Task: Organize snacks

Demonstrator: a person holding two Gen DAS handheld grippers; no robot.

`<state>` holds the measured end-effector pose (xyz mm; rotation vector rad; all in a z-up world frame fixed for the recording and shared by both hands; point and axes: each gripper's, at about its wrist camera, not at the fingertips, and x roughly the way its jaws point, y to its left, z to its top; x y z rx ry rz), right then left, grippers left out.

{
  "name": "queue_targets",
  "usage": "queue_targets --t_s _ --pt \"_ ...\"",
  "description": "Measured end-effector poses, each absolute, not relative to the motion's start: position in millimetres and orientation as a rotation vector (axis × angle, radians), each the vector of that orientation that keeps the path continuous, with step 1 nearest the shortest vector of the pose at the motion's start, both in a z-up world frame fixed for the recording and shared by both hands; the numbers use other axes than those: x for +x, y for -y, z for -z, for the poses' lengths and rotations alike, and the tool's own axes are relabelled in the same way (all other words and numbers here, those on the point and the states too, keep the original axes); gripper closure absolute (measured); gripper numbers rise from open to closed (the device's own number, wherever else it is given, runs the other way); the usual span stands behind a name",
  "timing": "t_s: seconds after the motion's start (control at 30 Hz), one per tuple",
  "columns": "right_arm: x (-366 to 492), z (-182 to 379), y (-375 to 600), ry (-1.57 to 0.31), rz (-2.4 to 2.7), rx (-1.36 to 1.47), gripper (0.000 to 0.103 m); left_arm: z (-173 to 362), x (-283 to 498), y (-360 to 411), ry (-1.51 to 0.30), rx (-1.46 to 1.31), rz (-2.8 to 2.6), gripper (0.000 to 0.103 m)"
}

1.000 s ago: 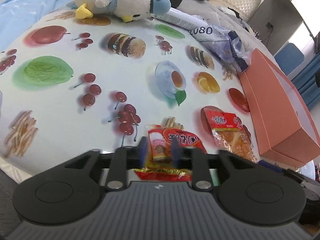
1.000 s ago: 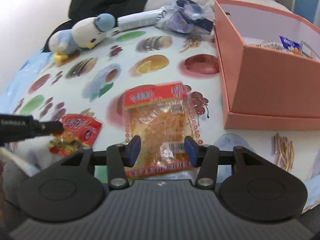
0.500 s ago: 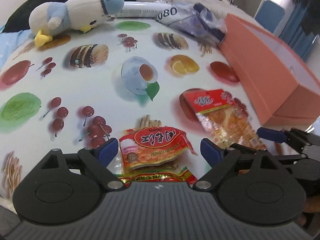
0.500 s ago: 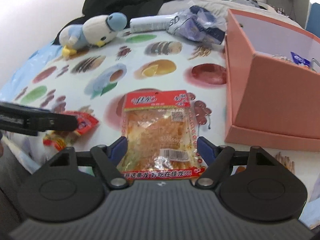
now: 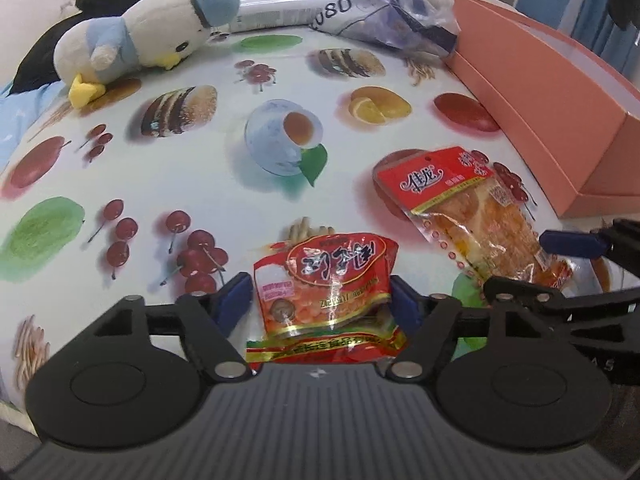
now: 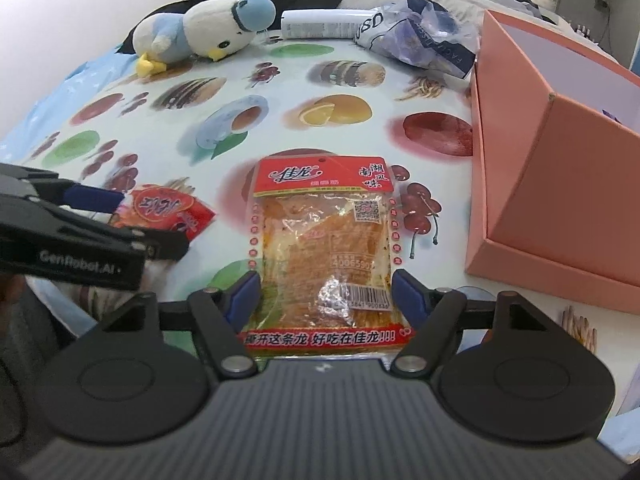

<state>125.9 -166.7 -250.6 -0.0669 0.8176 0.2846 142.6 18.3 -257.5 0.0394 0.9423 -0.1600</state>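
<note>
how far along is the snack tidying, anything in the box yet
Done: barely visible; the open salmon-pink cardboard box shows only a sliver of something inside. In hand: the left gripper is closing around the crinkled red foil snack packet, the right gripper around the clear red-topped snack packet; both lie on the fruit-print cloth. Left: lift, box both.

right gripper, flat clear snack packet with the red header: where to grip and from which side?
Grip the flat clear packet with the red header across its narrow width, near its lower end, coming down from above. It lies flat on the fruit-print tablecloth with its long edges already lined up with the right gripper's blue pads; the jaws are closing around it. Pinching the sealed side edges probably avoids crushing the contents.
</note>
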Motion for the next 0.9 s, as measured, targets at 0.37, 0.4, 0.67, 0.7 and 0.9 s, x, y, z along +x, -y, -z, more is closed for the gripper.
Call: queue_targets --t_s 0.37,0.4,0.67,0.7,0.9 --pt "118.3 240.8 149.2 -0.816 -0.28 -0.09 0.062 252.3 137.6 -15.4 -0.932 -0.001 0.17 0.04" --pt "117.7 239.4 148.9 -0.815 -0.278 -0.088 0.064 250.8 137.3 -16.2 -0.934 -0.016 0.17 0.041" --pt "114.1 222.4 161.2 -0.794 -0.236 -0.045 0.066 235.7 138.2 -27.8 -0.939 -0.143 0.159 0.082" --pt "112.7 219.6 163.7 -0.79 -0.23 -0.039 0.066 235.7 138.0 -28.7 -0.939 -0.149 0.155 0.089" --pt "103.5 205.3 173.4 -0.768 -0.211 -0.011 0.066 228.2 133.0 -29.8 -0.919 -0.2 0.171 0.1"
